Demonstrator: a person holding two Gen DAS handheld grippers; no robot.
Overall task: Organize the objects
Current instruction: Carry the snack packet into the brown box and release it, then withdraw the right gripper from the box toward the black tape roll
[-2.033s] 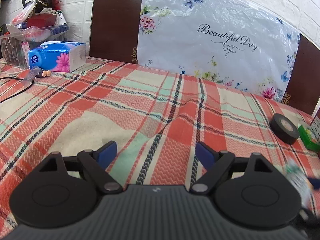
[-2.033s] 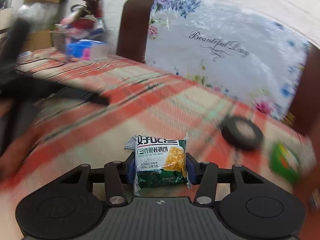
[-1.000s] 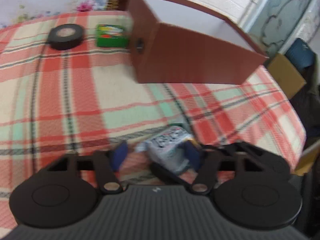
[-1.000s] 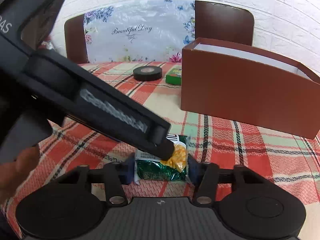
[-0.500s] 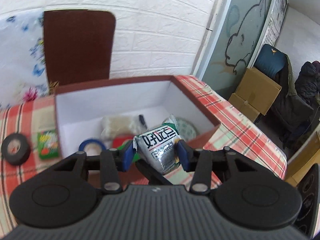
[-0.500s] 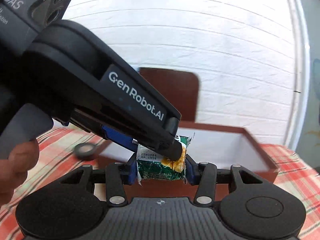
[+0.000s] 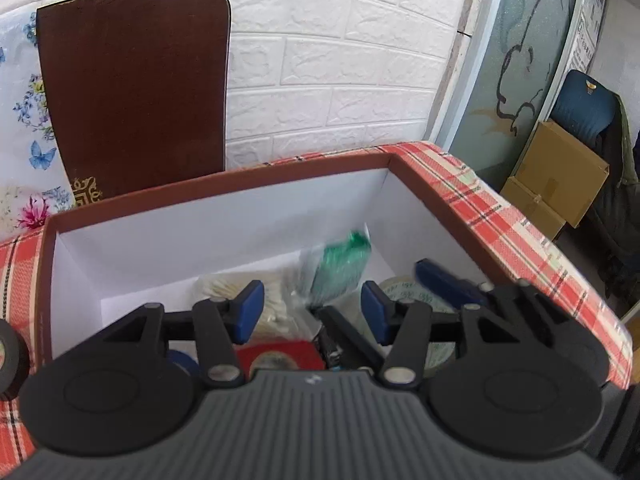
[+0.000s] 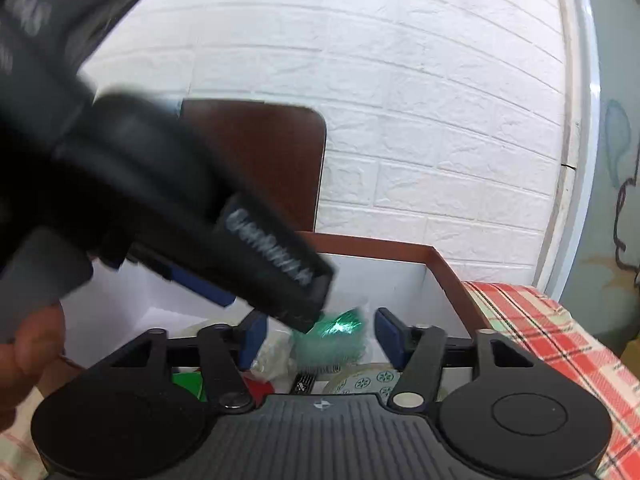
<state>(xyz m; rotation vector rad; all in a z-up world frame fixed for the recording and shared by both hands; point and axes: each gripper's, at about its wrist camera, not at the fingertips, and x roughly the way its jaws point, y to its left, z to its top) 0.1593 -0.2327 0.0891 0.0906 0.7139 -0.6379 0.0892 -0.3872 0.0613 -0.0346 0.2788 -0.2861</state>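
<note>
**Snack packet let go over the box**

Both grippers hung over the brown box (image 7: pixel 224 184), white-lined, standing on the plaid tablecloth (image 7: pixel 516 220). Left gripper (image 7: pixel 312 312): jaws opening, pads clear of anything. Right gripper (image 8: pixel 320 334): jaws opening as well, nothing pressed between the pads. The green snack packet (image 7: pixel 340 268) showed as a blur between and beyond the fingers, inside the box walls; whether it was mid-fall or already lying on the contents could not be told.

Beneath it in the box: a red tape roll (image 7: pixel 276 354), a patterned tape roll (image 8: pixel 368 380), a pale bag of stuff (image 7: pixel 240 284), a bit of blue roll at the left. A black tape roll (image 7: pixel 12 354) sat on the cloth outside the left wall.

Handling, by judgement: the packet looked light, a crinkly foil pillow, slick-faced, with contents likely to crush. Best taken across the flat faces near the middle with a modest squeeze; the sealed end fins would slip or fold.
</note>
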